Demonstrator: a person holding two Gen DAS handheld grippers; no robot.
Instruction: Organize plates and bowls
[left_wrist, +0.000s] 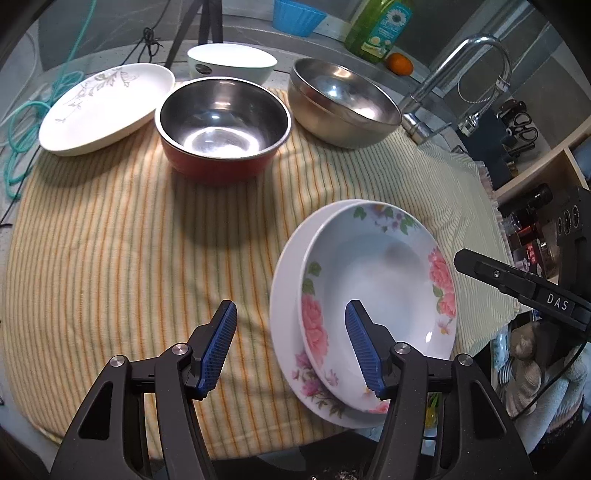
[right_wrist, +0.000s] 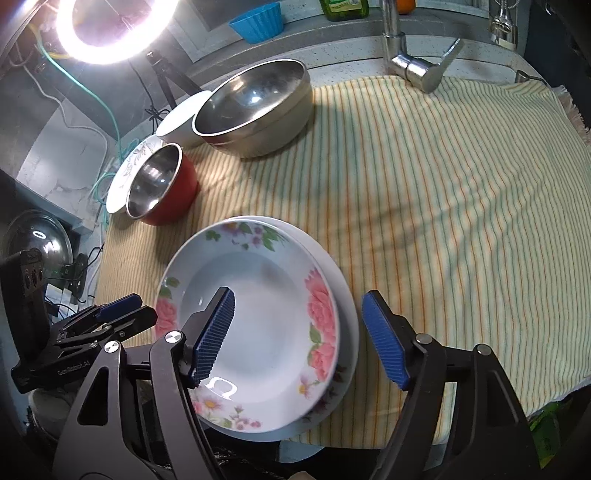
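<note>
Both my claws, left claw (left_wrist: 291, 345) and right claw (right_wrist: 298, 336), gape empty; the flowered plate (right_wrist: 258, 317) sits off-centre, overhanging the surface edge, so a nudge could tip it.

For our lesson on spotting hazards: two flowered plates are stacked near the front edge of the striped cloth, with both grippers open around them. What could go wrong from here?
1. The flowered plate sits off-centre on the lower plate, so a nudge from the open right gripper could slide it.
2. The stack overhangs the striped cloth at the front edge and might tip off.
3. The left gripper straddles the rims and could catch them.
</note>
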